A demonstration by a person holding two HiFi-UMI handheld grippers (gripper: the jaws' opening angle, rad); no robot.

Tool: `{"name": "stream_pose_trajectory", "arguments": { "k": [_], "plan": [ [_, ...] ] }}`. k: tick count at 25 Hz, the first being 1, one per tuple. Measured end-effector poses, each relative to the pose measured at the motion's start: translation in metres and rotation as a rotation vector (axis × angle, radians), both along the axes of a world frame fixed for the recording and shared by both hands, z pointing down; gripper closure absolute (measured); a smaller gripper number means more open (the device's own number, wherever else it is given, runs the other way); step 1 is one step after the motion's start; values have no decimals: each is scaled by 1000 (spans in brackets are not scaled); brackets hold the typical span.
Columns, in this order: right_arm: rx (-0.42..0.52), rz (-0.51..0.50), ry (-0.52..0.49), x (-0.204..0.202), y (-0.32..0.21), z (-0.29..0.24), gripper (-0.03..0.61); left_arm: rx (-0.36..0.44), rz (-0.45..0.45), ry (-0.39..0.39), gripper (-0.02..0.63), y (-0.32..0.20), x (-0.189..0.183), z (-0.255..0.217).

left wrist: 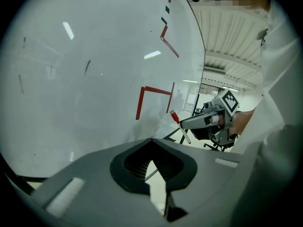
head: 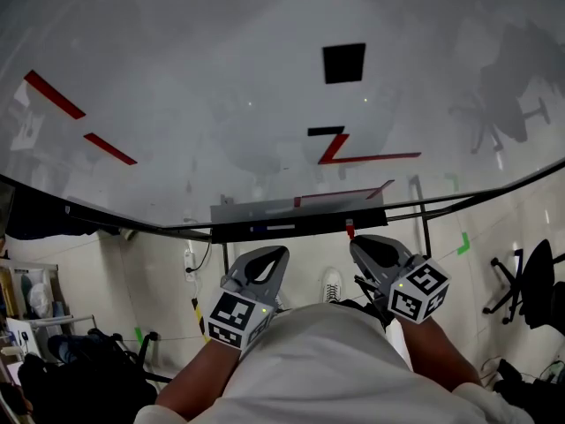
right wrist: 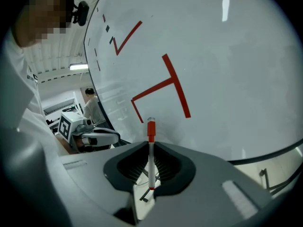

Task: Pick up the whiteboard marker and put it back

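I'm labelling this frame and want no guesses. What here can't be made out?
- Head view: only the red cap of the marker shows; the right gripper hides the rest.
- Right gripper view: any print on the marker is too small to read.
- Head view: what lies in the tray under the board is too small and dim to tell.

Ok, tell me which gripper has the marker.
The right gripper: its jaws are shut on the marker, red end toward the whiteboard. The left gripper is shut with nothing between its jaws.
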State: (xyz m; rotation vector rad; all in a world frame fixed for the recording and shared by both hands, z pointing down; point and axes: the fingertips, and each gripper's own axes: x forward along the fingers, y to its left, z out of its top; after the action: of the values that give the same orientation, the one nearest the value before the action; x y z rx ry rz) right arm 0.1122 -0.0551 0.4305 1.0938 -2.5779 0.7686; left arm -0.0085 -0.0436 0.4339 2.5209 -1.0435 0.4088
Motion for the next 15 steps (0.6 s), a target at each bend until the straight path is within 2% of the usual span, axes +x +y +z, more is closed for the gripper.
{"name": "stream_pose_trajectory", "arguments": {
  "k": [5,15],
  "plan": [
    [33,-20,-1,-4,9,-15,540,5,-3,5,597,1,-1,-2],
    [41,-60,24,-13,12,-10,540,13,-4,17,597,2,-2,-6]
  ]
}}
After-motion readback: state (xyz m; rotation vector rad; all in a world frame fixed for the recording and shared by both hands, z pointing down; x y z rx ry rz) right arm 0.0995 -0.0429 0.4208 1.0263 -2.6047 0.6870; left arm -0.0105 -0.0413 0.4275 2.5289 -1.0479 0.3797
